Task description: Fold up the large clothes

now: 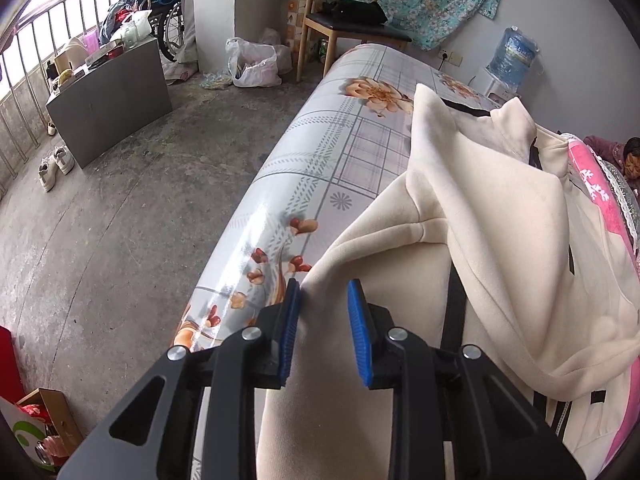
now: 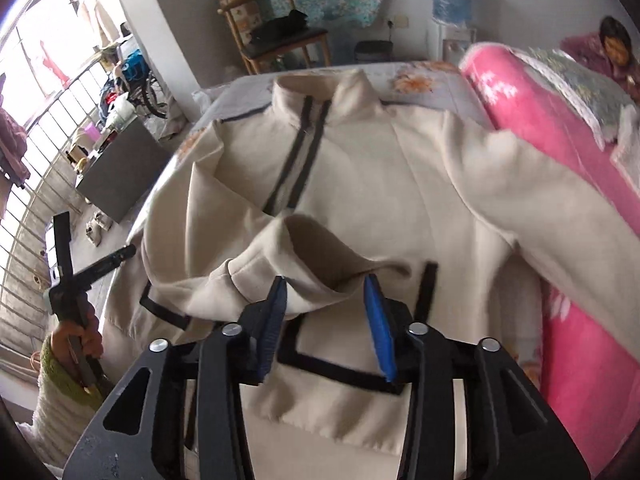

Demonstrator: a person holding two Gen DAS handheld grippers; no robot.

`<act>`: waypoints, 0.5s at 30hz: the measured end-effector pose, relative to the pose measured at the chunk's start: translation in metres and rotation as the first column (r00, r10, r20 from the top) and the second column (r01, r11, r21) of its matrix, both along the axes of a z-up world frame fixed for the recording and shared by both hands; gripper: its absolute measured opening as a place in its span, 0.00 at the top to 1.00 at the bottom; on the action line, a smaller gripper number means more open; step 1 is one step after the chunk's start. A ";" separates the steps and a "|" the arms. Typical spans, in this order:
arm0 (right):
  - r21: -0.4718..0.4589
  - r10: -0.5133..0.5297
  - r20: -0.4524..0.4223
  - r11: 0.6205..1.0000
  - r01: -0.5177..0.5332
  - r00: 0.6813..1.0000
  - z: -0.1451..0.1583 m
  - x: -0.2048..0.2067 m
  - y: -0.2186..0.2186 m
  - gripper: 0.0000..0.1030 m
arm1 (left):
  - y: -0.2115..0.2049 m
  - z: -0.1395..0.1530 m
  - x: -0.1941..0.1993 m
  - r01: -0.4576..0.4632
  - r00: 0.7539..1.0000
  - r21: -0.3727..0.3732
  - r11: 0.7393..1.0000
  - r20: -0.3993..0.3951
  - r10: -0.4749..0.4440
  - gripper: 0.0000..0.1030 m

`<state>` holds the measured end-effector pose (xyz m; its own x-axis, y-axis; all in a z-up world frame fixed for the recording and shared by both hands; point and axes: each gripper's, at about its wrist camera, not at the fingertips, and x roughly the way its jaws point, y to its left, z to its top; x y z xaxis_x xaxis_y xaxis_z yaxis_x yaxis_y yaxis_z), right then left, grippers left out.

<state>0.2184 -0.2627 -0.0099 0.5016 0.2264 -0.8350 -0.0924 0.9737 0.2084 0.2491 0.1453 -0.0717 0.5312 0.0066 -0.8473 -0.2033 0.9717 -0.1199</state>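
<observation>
Jacket: I see a cream jacket [image 2: 384, 184] with black trim lying face up on the table, collar at the far end, zip running down the middle.
Table: its floral plastic cloth [image 1: 320, 152] shows bare on the left of the garment; the jacket covers the near and right part.
Left gripper: my left gripper [image 1: 325, 330] has a fold of the jacket's left edge between its blue pads [image 1: 294, 312]. The left pad touches the cloth; the right pad stands a little clear of it, so I cannot tell whether the fabric is truly pinched.
Right gripper: my right gripper [image 2: 326, 322] has its jaws apart, with no cloth pressed between them. It hovers over the lower front, just in front of a sleeve cuff [image 2: 304, 256] folded across the body.
Left hand: from the right camera I see the hand [image 2: 78, 338] in a green sleeve, holding the left tool at the table's left edge.
Right side: a pink blanket [image 2: 560, 152] lies along the jacket's right sleeve.
Background: a wooden chair [image 1: 344, 12] stands beyond the table's far end.
</observation>
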 end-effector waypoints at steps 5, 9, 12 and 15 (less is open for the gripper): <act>0.232 -0.143 -0.111 0.958 0.165 0.984 -0.021 -0.025 -0.060 0.46 | 0.001 0.000 0.001 0.001 1.000 -0.003 1.000 -0.008 -0.001 0.76; 0.398 -0.178 -0.194 0.885 0.243 0.965 -0.036 -0.019 -0.075 0.44 | -0.002 -0.001 0.001 -0.001 1.000 0.009 1.000 -0.010 0.001 0.76; 0.417 -0.164 -0.249 0.871 0.259 0.954 -0.050 -0.006 -0.066 0.45 | -0.002 -0.001 0.000 -0.002 1.000 0.013 1.000 -0.009 0.002 0.76; 0.380 -0.189 -0.320 0.872 0.309 0.928 -0.069 0.002 -0.060 0.46 | -0.002 -0.001 0.000 0.000 1.000 0.010 1.000 -0.009 0.000 0.76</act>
